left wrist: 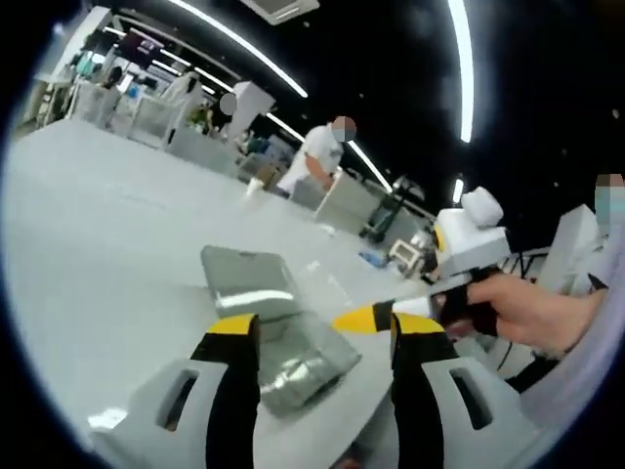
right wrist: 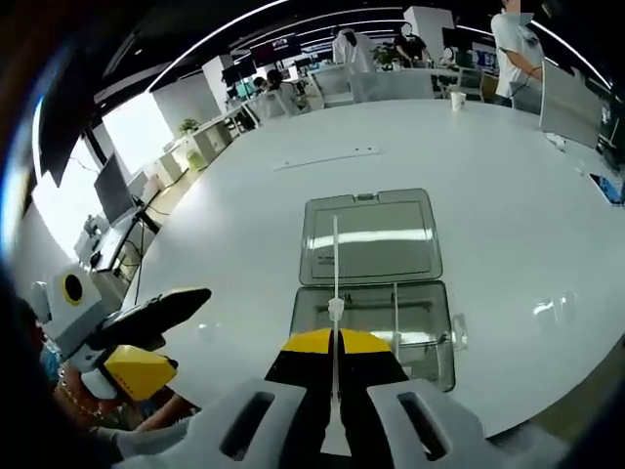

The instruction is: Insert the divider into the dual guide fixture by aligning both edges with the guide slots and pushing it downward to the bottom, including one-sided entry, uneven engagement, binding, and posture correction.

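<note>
A large white table carries the work, seen in both views. On it lies one clear plastic box with its hinged lid thrown open flat on the far side; this box is judged to be the guide fixture. In the left gripper view the same box sits just ahead of and between that gripper's jaws, with the lid beyond it.

One divider, a thin pale sheet, is seen edge-on in the right gripper view. It is pinched between the closed jaws of the right gripper and runs straight ahead from them, its long axis pointing over the box toward the lid. The box lies directly under and ahead of the divider, so the coming move is judged to be a tilt to upright and a lowering into the slots. Whether either edge already sits in a slot cannot be told.

The left gripper is empty, its jaws set wide, one each side of the box's near end. It is also seen at the left of the right gripper view, beside the box and ready to steady it.

Counted: one box, one lid, one divider, two grippers.
</note>
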Available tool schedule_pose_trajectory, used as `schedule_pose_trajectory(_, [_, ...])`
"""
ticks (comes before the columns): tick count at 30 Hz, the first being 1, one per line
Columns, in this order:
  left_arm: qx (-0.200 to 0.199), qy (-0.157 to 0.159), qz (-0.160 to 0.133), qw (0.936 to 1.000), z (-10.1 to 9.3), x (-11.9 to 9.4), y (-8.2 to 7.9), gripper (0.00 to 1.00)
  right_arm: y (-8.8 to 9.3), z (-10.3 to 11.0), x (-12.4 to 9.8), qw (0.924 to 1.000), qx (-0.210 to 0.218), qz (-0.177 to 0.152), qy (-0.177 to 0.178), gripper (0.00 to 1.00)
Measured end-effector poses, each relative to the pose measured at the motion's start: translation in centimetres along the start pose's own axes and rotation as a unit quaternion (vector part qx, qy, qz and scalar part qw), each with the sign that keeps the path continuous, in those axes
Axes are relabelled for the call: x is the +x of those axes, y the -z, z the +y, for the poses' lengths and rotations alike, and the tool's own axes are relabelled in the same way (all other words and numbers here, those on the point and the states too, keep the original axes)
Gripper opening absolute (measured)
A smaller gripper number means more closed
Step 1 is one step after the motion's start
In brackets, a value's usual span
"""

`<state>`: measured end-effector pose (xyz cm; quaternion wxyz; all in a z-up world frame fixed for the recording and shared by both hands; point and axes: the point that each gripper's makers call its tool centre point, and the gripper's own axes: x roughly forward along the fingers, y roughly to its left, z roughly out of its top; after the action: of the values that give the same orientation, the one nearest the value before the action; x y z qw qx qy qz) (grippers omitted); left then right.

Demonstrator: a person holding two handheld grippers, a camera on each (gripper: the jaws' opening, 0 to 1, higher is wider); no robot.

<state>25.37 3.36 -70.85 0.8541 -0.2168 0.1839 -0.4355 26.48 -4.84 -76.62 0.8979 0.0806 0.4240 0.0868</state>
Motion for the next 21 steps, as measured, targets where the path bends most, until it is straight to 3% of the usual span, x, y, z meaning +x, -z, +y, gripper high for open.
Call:
schedule_pose_trajectory(14, [0.015, 0.020, -0.006, 0.9997, 0.4, -1.0, -0.6, 0.55, 1.1, -0.6, 1.5, 0.9995, 0.005, 0.022, 0.023, 0.00])
schedule_pose_trajectory(21, [0.052, 0.017, -0.002, 0.9985, 0.3, -1.9, 0.1, 0.55, 1.9, -0.4, 2.1, 0.9991, -0.002, 0.032, 0.027, 0.00])
